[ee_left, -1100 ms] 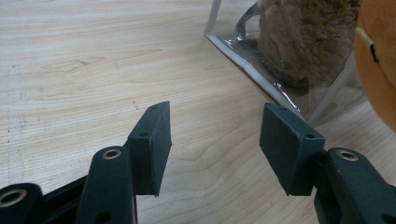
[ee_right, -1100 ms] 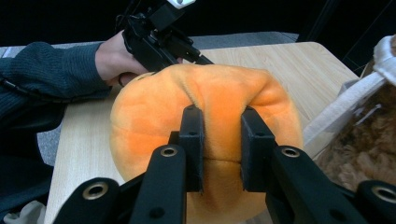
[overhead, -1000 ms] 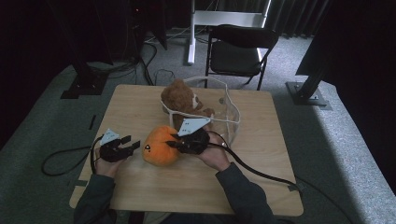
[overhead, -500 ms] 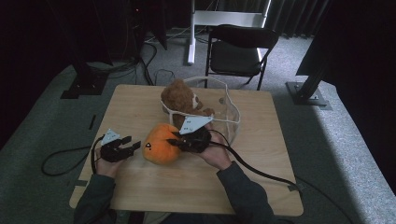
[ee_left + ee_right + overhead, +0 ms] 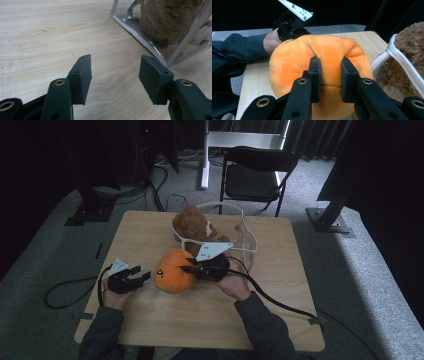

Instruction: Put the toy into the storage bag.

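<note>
Orange plush gives easily, so check your bite before you lift: your right gripper is pinching a fold of the orange plush toy, jaws drawn in on a ridge of fabric near its top. That toy sits on the wooden table toward the near-left of its middle, touching or just beside the clear bag, which stands at the middle of the far half with a brown teddy bear inside. A pinch of pile alone may slip, so squeeze deeper into the stuffing if it starts to slide.

Your left gripper rests near the left edge with its jaws spread and nothing between them, pointed at the bag's lower seam. Judging by this, the sensible use for it is to catch the white-trimmed rim and hold the mouth wide. Lift the toy clear of the rim, then lower it beside the bear rather than pushing it through the wall.
</note>
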`<action>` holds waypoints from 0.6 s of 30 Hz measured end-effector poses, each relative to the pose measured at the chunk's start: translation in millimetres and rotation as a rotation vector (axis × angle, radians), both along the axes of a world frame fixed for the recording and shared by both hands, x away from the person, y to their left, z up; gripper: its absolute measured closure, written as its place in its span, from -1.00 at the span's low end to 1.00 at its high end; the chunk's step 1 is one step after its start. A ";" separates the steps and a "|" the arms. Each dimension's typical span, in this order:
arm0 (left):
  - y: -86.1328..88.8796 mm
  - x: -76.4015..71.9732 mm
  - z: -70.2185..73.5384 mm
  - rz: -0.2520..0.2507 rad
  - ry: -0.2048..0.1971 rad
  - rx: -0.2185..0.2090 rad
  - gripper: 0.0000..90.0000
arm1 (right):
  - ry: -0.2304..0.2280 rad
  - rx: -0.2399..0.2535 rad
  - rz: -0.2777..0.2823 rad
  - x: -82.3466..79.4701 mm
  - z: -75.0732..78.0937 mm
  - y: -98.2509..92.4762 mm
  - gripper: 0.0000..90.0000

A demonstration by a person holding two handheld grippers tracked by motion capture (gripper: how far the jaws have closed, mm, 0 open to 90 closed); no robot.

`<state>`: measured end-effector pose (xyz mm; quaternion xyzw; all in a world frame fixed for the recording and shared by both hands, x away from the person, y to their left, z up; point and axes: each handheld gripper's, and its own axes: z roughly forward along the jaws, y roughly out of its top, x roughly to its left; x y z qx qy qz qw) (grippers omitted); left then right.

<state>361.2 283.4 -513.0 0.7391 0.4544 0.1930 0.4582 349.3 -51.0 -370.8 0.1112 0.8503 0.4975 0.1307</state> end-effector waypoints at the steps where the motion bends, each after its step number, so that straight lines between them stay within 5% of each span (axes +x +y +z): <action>1: 0.3 0.2 -0.2 -0.002 0.001 0.003 -0.02 | 0.001 0.002 -0.003 0.1 0.5 -0.3 0.65; 18: -4.9 2.9 -5.8 -0.004 0.015 0.065 -0.02 | -0.017 0.017 -0.007 -1.1 10.6 -6.4 0.65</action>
